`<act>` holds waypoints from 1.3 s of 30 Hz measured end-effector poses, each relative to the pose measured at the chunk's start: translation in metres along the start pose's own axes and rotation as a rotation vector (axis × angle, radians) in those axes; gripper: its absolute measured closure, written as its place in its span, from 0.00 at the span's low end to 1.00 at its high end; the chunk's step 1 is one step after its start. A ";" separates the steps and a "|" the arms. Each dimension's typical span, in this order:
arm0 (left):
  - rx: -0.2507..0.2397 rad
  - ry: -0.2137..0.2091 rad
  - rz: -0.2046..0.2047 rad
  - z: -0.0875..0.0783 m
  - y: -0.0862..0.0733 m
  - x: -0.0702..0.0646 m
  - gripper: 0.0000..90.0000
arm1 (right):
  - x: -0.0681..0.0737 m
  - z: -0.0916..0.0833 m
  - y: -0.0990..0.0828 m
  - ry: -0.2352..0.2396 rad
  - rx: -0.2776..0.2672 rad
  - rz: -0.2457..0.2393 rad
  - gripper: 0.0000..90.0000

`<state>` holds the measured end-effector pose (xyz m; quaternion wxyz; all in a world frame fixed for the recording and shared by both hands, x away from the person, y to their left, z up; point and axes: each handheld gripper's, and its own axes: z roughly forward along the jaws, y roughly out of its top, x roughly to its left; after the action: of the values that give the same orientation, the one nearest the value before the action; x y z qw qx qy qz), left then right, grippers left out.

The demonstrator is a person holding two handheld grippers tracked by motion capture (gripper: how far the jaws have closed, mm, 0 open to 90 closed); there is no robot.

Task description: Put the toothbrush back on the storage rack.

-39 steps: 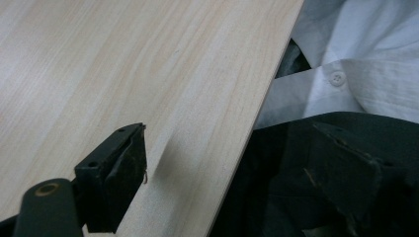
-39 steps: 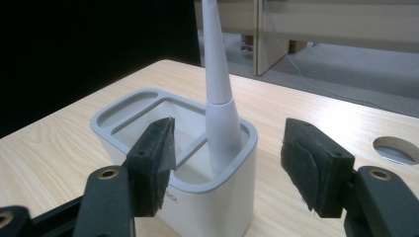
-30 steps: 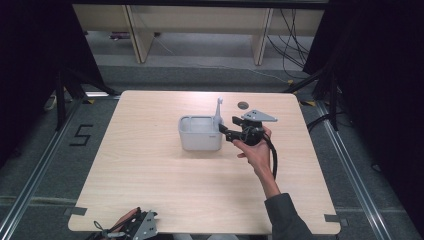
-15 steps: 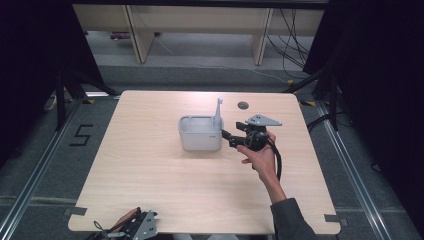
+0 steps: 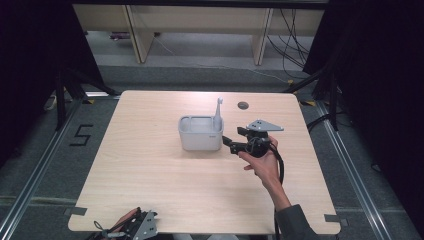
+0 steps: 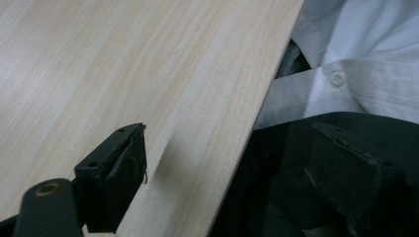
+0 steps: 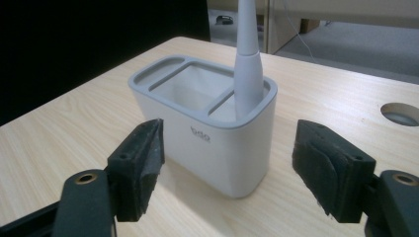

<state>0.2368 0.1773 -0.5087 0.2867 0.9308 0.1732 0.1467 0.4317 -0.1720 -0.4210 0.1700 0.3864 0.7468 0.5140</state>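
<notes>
While resting flat across most of the high view, pale wooden table [image 5: 150,190], with a round hole [image 5: 243,105] near its far edge. Set right of centre towards the far side, grey compartmented holder [image 5: 200,134], upright, with a slim grey brush-like handle [image 5: 218,109] standing in its small end compartment. Just beside the holder's right end, right gripper [image 5: 230,142], in a hand [image 5: 264,162], jaws just been opening and now released wide, nothing between the pads [image 7: 141,163], holder [image 7: 207,133] ahead of them, apart. At the near table edge, left gripper [image 5: 140,226], jaws spread, pads [image 6: 129,173] bare, over the table edge [image 6: 237,148].
</notes>
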 end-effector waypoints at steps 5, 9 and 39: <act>-0.001 0.004 -0.001 0.000 0.000 0.000 0.17 | 0.002 -0.006 -0.005 0.005 -0.002 -0.007 0.30; -0.001 0.008 -0.001 0.000 0.000 0.000 0.17 | 0.003 -0.010 -0.010 0.003 0.008 -0.013 0.27; -0.001 0.006 -0.005 0.000 0.000 0.000 0.17 | 0.017 -0.034 -0.051 0.015 0.025 -0.017 0.25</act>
<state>0.2362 0.1778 -0.5086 0.2868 0.9298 0.1765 0.1488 0.3776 -0.1896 -0.4505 0.1641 0.3782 0.7577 0.5059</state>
